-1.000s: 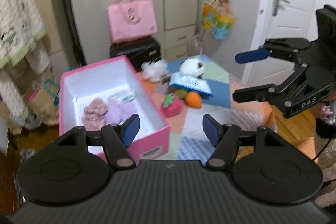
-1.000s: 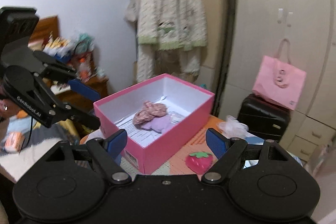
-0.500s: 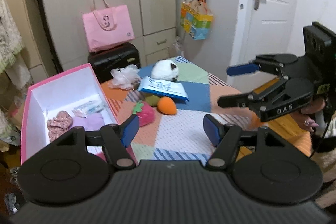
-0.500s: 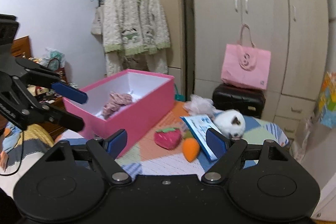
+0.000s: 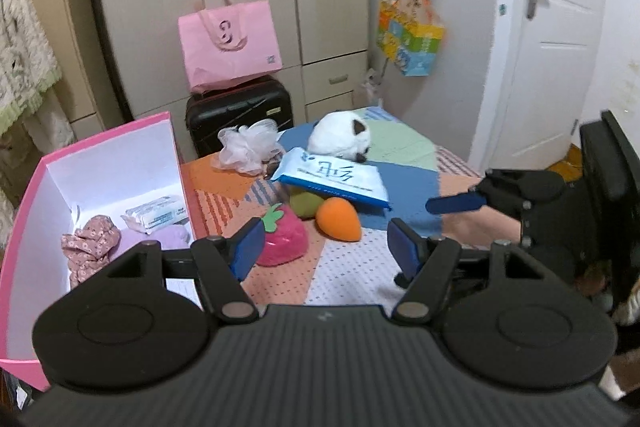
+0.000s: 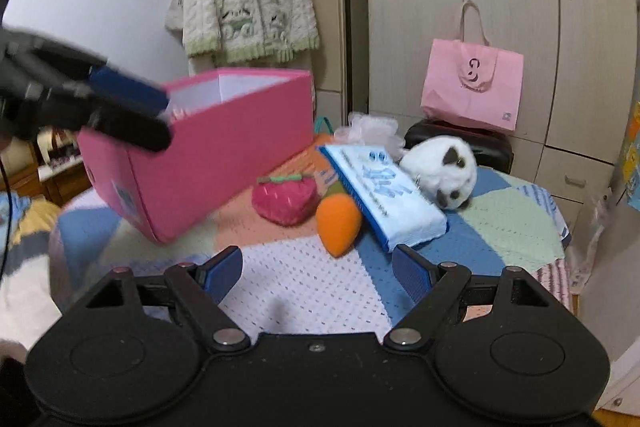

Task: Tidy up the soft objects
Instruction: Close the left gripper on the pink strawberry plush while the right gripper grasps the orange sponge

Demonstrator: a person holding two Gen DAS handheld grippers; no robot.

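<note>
Seen from the left wrist: swung off the pink box [image 5: 100, 163] toward the strawberry plush [image 5: 282, 239] on the table [image 5: 352, 267], left gripper [image 5: 324, 247] fingers apart, empty; from the right wrist: dropped nearer the orange carrot plush [image 6: 338, 221], right gripper [image 6: 318, 273] fingers wide, empty.

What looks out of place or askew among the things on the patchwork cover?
The blue tissue pack lies tilted, propped on the orange carrot toy and a green toy, with the white plush cat against its far edge.

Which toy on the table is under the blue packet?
The orange carrot toy: the blue packet leans on it. The strawberry and white plush cat lie uncovered.
</note>
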